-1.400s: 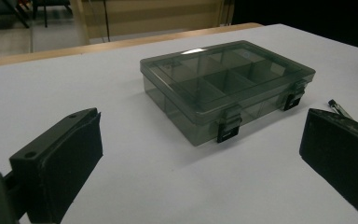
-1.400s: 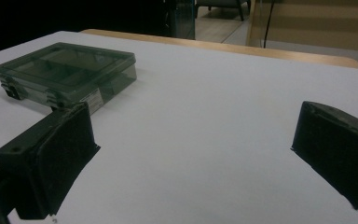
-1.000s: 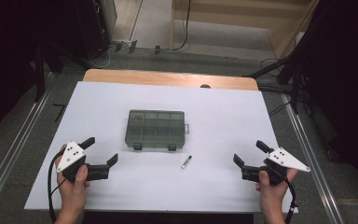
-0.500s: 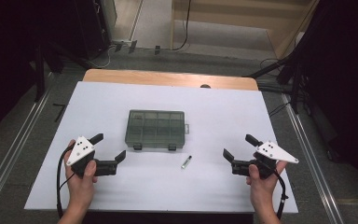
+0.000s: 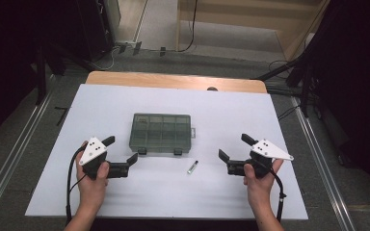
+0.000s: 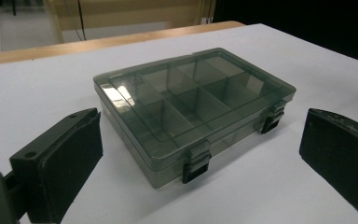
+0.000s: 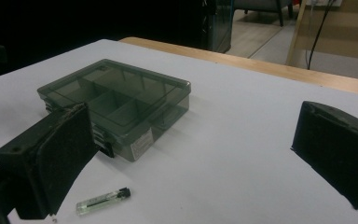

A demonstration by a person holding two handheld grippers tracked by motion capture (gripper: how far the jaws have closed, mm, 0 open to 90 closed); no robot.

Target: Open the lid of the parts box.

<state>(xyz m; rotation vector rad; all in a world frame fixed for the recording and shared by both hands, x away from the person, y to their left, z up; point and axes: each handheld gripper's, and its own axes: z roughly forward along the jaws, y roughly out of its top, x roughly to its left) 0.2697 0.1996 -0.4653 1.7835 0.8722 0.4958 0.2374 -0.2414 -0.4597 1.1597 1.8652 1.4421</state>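
The left gripper (image 5: 120, 154) has its jaws spread wide with nothing between them, and it now sits just off the near-left corner of the compartment box (image 5: 161, 133), closer to it than half a second ago. In the left gripper view the box (image 6: 191, 107) lies straight ahead between the two black jaws, lid shut, both front latches (image 6: 195, 163) down.

The right gripper (image 5: 232, 148) is likewise spread and empty. It too has drawn in toward the box since the earlier frames, and now hovers to the near-right of it, still well apart from its right edge.

The box itself has not shifted: it lies flat in the middle of the white table (image 5: 101, 106), long side facing the person. The small clear vial (image 5: 192, 167) also lies where it did, on the table just in front of the box's near-right corner, between the box and the right gripper; in the right gripper view the vial (image 7: 102, 200) lies beside that gripper's left jaw.
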